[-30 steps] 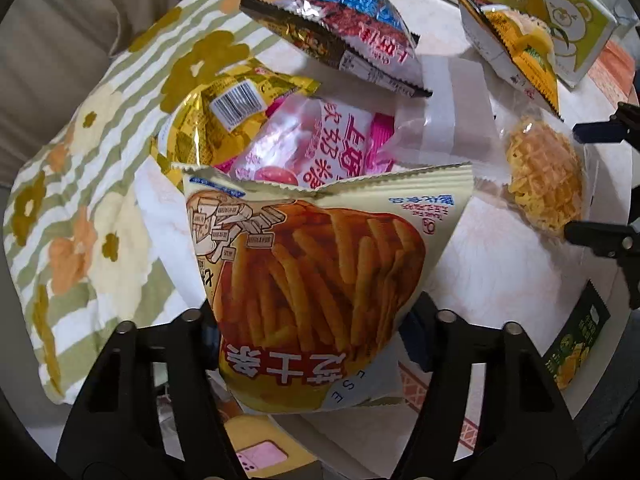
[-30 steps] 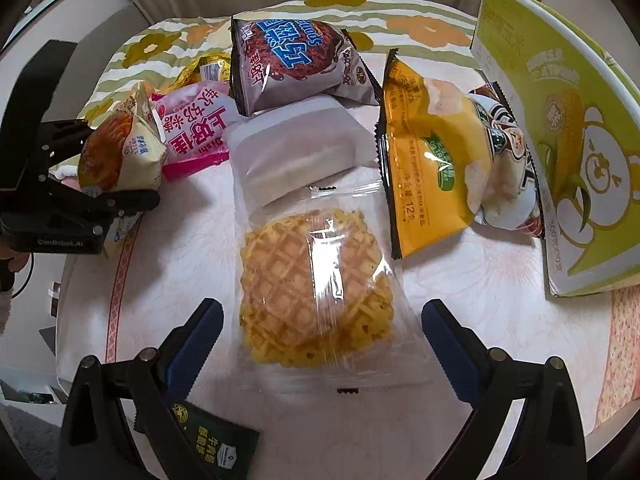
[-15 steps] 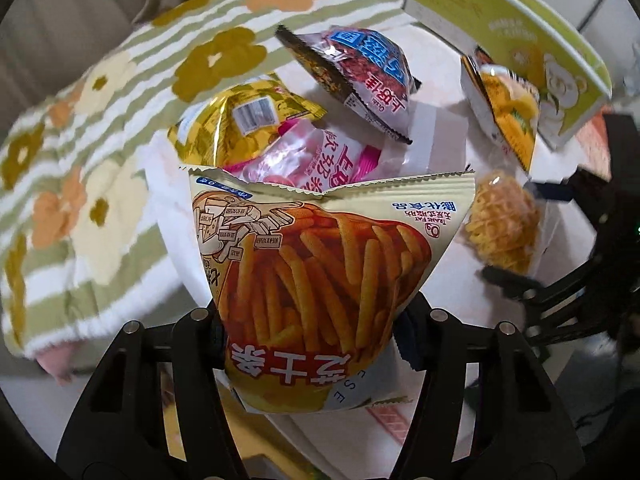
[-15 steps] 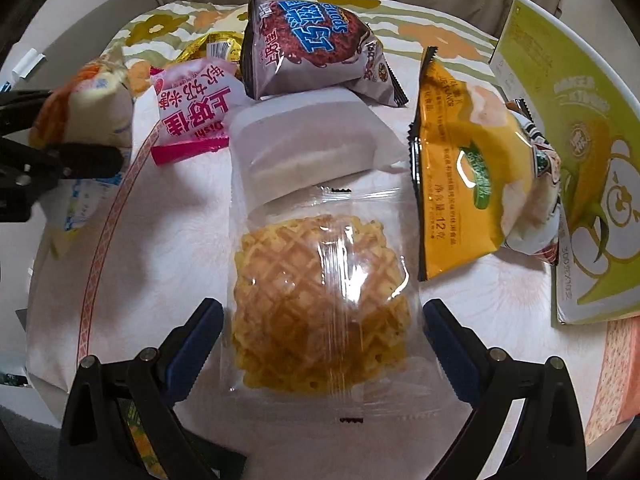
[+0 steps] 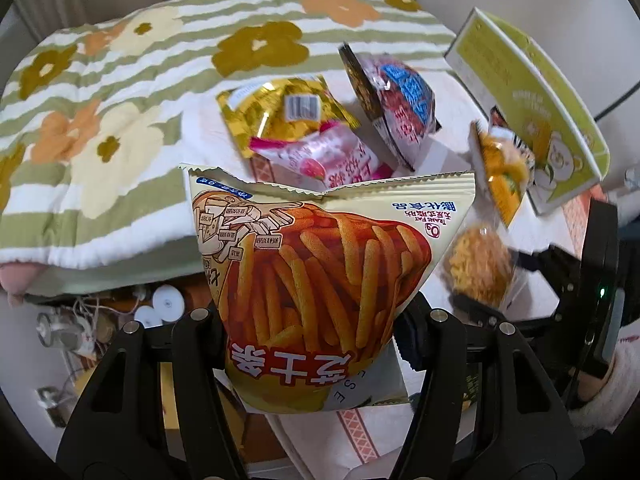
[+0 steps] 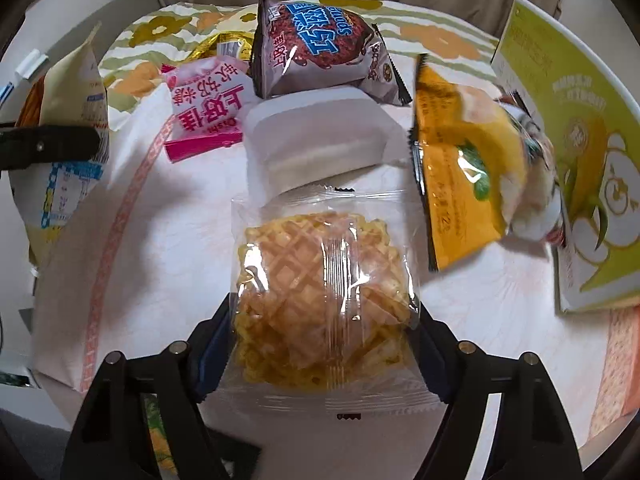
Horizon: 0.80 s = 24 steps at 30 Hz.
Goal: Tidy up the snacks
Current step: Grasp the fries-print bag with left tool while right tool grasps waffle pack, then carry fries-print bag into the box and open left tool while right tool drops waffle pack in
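Judging progress: early stage, most snacks unsorted. Green box (image 6: 568,128) at 3 o'clock of the table (image 6: 180,248) stands as the largest item; whether it is the target container can't be told. Fries bag (image 5: 320,280) is clamped between the left gripper (image 5: 316,320) jaws, lifted near the table's 9 o'clock edge. Waffle pack (image 6: 320,300) is pinched by the right gripper (image 6: 320,328), jaws pressed on both sides, at 6 o'clock. Left loose: orange bag (image 6: 460,168) at 2 o'clock, purple bag (image 6: 320,48) at 12, white pack (image 6: 316,136) at centre, pink bag (image 6: 204,116) and gold bag (image 5: 288,116) approx 11. Two items held, none seen placed.
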Tool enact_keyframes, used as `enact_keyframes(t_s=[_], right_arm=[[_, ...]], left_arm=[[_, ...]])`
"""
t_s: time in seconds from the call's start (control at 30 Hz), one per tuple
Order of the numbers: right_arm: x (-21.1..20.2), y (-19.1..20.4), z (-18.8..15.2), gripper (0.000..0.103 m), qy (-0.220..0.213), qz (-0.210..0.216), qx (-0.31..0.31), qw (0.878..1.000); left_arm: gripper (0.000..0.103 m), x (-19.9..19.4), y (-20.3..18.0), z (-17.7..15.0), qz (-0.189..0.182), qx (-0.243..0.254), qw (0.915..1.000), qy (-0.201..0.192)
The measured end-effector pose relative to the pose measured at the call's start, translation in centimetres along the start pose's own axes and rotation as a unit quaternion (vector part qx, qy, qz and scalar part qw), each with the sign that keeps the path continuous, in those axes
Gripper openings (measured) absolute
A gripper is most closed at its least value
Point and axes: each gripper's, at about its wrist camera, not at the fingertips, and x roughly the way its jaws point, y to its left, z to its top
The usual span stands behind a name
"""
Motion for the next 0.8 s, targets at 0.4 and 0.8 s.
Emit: enact_keyframes(t_s=[0.4, 0.8], right_arm=[[-7.3, 0.5, 1.9, 0.074, -0.067, 0.026, -0.014, 0.997], [-15.8, -9.3, 3.7, 0.075, -0.15, 0.04, 0.006, 0.988]], left_arm=[[0.057, -4.3, -1.4, 1.3, 0.009, -0.02, 0.9982, -0.057], [0.057, -8.1, -11.0, 5.4, 0.023, -0.021, 0.9921, -0.121]])
